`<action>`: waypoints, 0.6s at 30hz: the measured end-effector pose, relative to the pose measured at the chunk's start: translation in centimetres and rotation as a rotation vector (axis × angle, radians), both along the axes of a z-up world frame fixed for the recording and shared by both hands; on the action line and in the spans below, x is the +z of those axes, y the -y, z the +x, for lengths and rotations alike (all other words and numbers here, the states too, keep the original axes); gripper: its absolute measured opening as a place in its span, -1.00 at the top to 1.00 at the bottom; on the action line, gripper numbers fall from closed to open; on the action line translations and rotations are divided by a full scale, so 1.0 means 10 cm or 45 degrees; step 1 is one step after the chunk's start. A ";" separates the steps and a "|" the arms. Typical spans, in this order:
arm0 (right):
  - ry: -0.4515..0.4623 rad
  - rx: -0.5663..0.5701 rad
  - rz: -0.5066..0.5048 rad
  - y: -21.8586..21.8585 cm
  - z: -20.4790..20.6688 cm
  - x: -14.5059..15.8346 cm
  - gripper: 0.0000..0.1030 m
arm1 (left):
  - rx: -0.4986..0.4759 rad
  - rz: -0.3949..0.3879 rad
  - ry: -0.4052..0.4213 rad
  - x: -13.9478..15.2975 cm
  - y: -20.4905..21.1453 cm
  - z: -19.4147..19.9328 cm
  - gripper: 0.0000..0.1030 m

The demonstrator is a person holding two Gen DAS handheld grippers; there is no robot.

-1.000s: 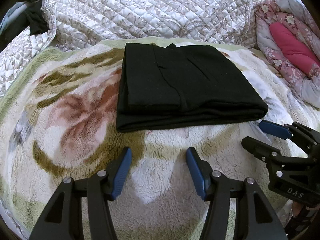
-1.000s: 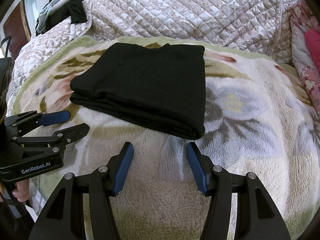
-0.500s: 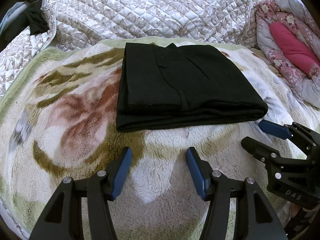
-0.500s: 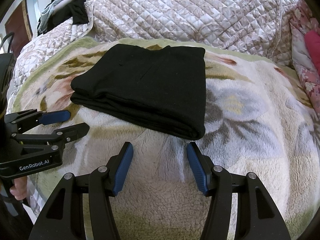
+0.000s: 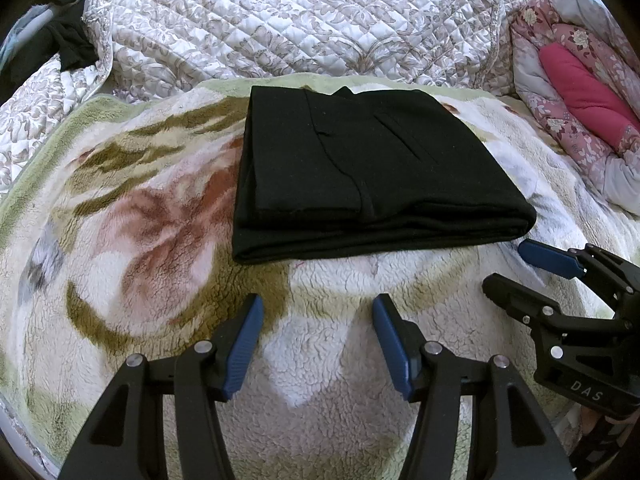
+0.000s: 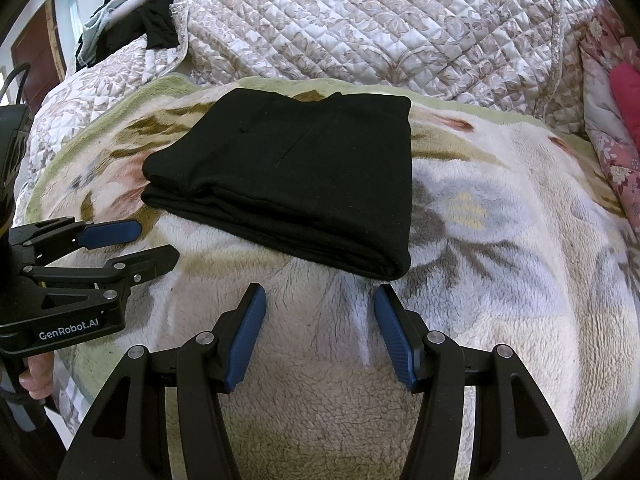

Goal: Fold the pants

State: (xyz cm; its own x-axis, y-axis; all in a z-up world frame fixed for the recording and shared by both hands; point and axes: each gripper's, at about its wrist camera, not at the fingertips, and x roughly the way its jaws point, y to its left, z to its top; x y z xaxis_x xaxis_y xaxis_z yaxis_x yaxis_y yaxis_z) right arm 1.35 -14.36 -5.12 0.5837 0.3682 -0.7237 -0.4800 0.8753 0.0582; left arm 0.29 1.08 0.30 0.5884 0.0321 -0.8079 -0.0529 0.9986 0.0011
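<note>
The black pants (image 5: 360, 172) lie folded into a thick rectangle on a fleece blanket (image 5: 152, 248) with a flower print, spread over a bed. In the left wrist view they fill the upper middle of the frame, the stacked fold edges facing the camera. In the right wrist view the pants (image 6: 296, 184) sit in the upper middle, reaching toward the left, one corner pointing down toward the lower centre.

The left hand-held gripper (image 5: 318, 344) is at the bottom centre of its own view, its blue pads spread wide with only blanket between them, short of the pants' near edge. It shows again at the left edge of the right wrist view (image 6: 154, 246), fingers apart and pointing right, holding nothing, its tips near the pants' left corner but not touching.

The right hand-held gripper (image 6: 320, 332) is likewise spread at the bottom centre of its view, empty, just below the pants' near corner. In the left wrist view it enters from the right edge (image 5: 504, 266), fingers apart, beside the pants' lower right corner.

A quilted cover (image 5: 304, 20) is heaped across the top of the frame behind the blanket. A pink floral quilt (image 5: 580, 92) lies at the upper right, dark clothes (image 5: 68, 44) at the upper left.
</note>
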 end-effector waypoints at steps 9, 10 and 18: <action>0.001 0.001 0.000 0.00 0.01 0.00 -0.11 | 0.000 0.002 0.000 0.00 0.01 0.00 -0.16; 0.001 0.001 0.000 0.00 0.01 0.00 -0.11 | -0.001 0.002 -0.001 0.00 0.01 0.01 -0.16; 0.001 -0.001 0.000 0.00 0.00 0.00 -0.11 | -0.002 0.002 -0.002 0.00 0.01 0.01 -0.16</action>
State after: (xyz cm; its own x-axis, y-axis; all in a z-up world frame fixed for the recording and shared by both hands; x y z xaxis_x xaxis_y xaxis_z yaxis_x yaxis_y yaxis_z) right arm 1.34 -14.33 -5.12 0.5847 0.3678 -0.7231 -0.4798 0.8755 0.0574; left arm 0.38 0.97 0.32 0.5874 0.0326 -0.8086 -0.0513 0.9987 0.0029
